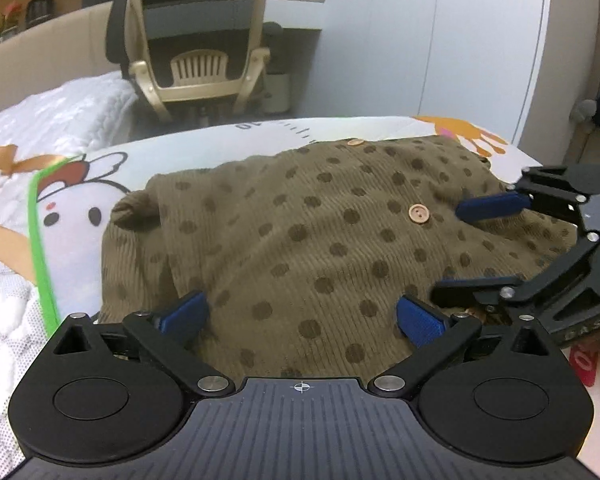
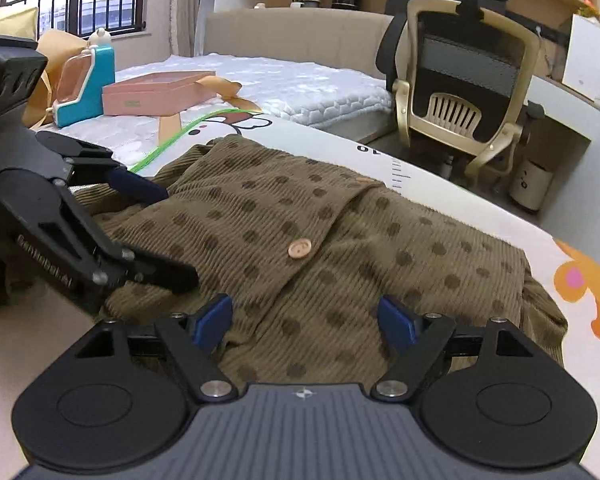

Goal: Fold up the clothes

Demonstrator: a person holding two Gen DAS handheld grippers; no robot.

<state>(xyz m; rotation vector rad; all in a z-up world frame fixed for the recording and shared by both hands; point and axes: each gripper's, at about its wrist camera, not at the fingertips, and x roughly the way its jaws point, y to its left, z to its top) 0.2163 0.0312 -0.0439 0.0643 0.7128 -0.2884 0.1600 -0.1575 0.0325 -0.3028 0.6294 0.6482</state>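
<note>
Lying partly folded on the cartoon-print mat (image 1: 260, 136), the brown polka-dot corduroy garment (image 1: 300, 232) sits between both tools. The left gripper (image 1: 300, 316) and right gripper (image 2: 304, 320) hover with jaws spread, holding nothing. Next probably calls for pinching the near hem.

garment: we see one olive-brown corduroy top (image 1: 300, 240) with darker brown polka dots
buttons: we count two pale wooden buttons, one near the middle (image 1: 419, 213), one at the far edge toward 12 o'clock (image 1: 355, 142)
state: we find it partly folded, a buttoned flap lying over the body with its edge running diagonally
pose: we see it lying flat, slightly rumpled
sleeve: we note a bunched cuff (image 1: 134, 212) at 10 o'clock
</note>
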